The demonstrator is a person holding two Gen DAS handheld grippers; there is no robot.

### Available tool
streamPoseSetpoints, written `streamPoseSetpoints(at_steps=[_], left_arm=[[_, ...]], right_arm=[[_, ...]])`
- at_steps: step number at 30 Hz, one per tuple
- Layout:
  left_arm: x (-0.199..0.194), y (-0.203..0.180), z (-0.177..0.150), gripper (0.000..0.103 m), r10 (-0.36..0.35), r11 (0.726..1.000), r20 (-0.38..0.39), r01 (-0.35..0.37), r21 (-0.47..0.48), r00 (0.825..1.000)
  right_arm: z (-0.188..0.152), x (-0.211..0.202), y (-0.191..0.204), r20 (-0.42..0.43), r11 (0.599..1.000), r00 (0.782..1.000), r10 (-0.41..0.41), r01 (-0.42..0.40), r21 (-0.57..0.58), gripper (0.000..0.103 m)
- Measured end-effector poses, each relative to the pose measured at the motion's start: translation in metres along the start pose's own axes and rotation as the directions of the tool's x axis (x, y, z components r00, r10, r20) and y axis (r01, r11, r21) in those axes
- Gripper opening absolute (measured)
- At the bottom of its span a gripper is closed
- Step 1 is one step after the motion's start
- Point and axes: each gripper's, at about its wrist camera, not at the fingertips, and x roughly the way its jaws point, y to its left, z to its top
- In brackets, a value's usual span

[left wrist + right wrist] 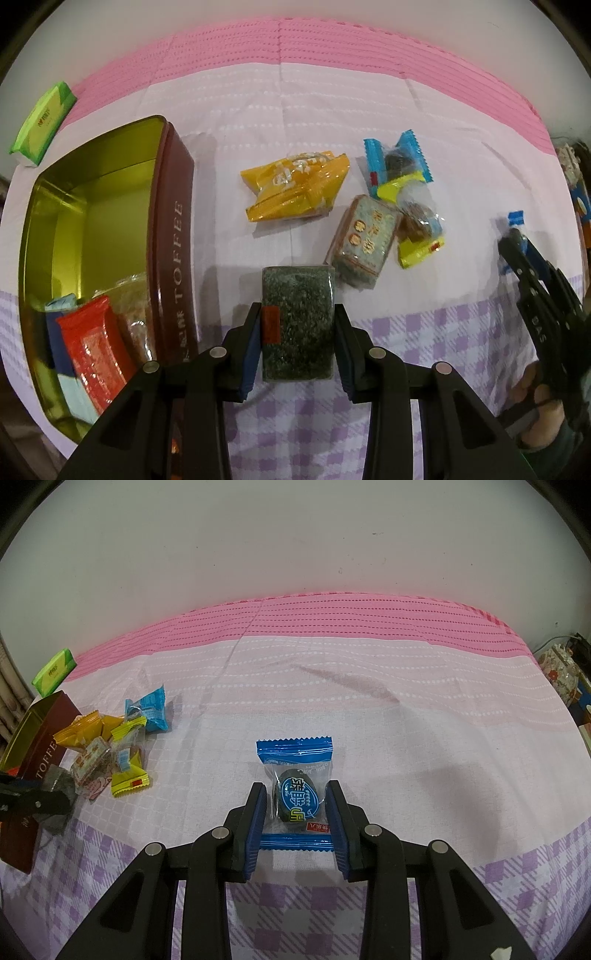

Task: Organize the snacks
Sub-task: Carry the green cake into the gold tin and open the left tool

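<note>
My left gripper is shut on a dark green seaweed-style snack pack, its pads pressing both long sides, just right of the open toffee tin. The tin holds a red packet and other snacks. My right gripper straddles a blue-edged wrapped candy lying on the cloth; the pads touch the wrapper's edges. Loose snacks lie ahead in the left wrist view: an orange packet, a pale blue box-like pack, a blue wrapper and a yellow wrapper.
A green packet lies at the far left behind the tin. The table has a pink and purple-checked cloth. A floral teapot stands off the right edge. A white wall is behind.
</note>
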Motion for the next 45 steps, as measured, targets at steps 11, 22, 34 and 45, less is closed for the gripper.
streamPoseSetpoints(at_steps=[11, 22, 34, 45], left_arm=[[-0.035, -0.002, -0.018, 0.037, -0.030, 0.999, 0.051, 0.029, 0.017, 0.998], [-0.066, 0.045, 0.011, 0.037, 0.015, 0.999, 0.142, -0.009, -0.040, 0.990], [-0.051, 0.144, 0.045, 0.037, 0.170, 0.977, 0.135, -0.149, -0.153, 0.976], [-0.016, 0.180, 0.039, 0.037, 0.216, 0.962, 0.065, -0.201, -0.183, 0.974]], right_arm=[[-0.001, 0.000, 0.002, 0.000, 1.000, 1.000, -0.005, 0.005, -0.004, 0.033], [0.000, 0.000, 0.002, 0.000, 1.000, 1.000, -0.009, 0.009, -0.007, 0.033], [0.000, 0.000, 0.001, 0.000, 1.000, 1.000, -0.017, 0.017, -0.014, 0.033], [0.001, 0.001, 0.003, -0.003, 0.999, 1.000, -0.030, 0.030, -0.028, 0.033]])
